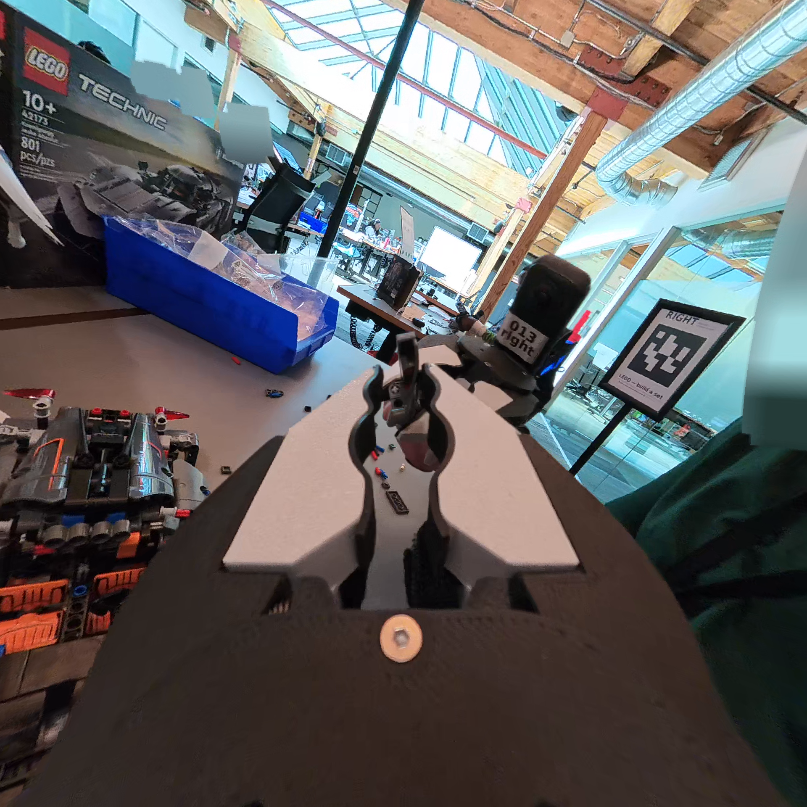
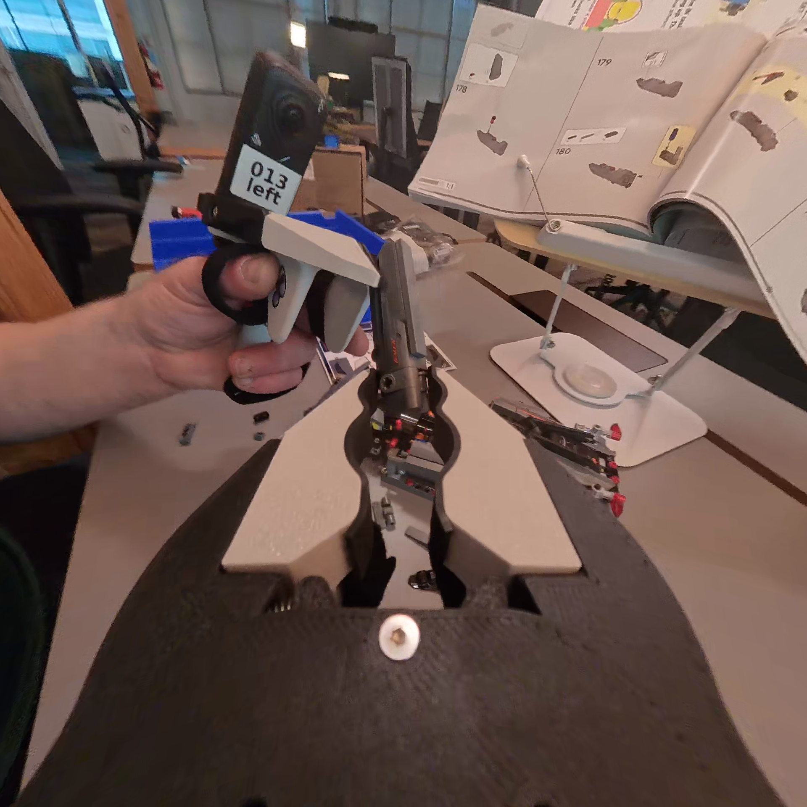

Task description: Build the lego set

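The large dark-grey, black and orange brick car body point(image 1: 83, 493) sits mostly built on the table. Both the left gripper point(image 1: 401, 393) and the right gripper point(image 2: 399, 401) clench 1 long grey sub-assembly point(image 2: 395, 323) aloft (unattached); loose pieces point(image 1: 395, 500) remain.

Model point(image 1: 83, 493) on table point(image 1: 131, 362), left; bin point(image 1: 209, 297) behind it, box point(image 1: 118, 144) behind the bin; booklet point(image 2: 611, 109) on stand point(image 2: 598, 384), apparently right.
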A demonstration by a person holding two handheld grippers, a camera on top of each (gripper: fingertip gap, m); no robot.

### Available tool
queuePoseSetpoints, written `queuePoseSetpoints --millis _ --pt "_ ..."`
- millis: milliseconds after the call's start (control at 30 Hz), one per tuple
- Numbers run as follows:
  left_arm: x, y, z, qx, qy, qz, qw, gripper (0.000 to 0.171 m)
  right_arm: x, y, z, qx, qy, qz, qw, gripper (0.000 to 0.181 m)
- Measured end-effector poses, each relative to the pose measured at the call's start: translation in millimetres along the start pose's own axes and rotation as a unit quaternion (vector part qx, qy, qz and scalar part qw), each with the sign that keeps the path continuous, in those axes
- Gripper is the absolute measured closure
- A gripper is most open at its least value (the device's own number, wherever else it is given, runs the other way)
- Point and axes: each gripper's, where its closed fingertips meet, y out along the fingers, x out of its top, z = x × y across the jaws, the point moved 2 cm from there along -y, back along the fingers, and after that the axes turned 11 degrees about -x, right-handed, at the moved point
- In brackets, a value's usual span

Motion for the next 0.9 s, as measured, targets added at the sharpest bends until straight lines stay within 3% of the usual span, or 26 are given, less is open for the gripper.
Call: queuePoseSetpoints --millis 233,367,433,633,700,900 --pt "-7 3 5 -0.001 0.006 0.038 0.999 0.134 -3 -3 -4 0.017 0.019 0.004 1.0 0.161" --pt "-12 8 6 0.003 0.033 0.071 0.997 0.148 -6 -2 -2 0.013 -0.005 0.017 1.0 0.161" --pt "-11 12 4 -0.017 0.029 0.077 0.996 0.166 -7 -1 -5 -0.002 -0.019 0.02 1.0 0.161" --pt "4 15 17 -0.023 0.02 0.033 0.999 0.166 3 5 -20 -0.047 -0.075 -0.006 0.996 0.15" --pt "4 13 23 -0.03 0.004 0.025 0.999 0.167 -1 11 -23 -0.053 -0.105 0.001 0.993 0.16" --pt "-1 6 35 -0.03 -0.03 -0.002 0.999 0.167 -10 21 -26 -0.039 -0.116 0.007 0.992 0.16"
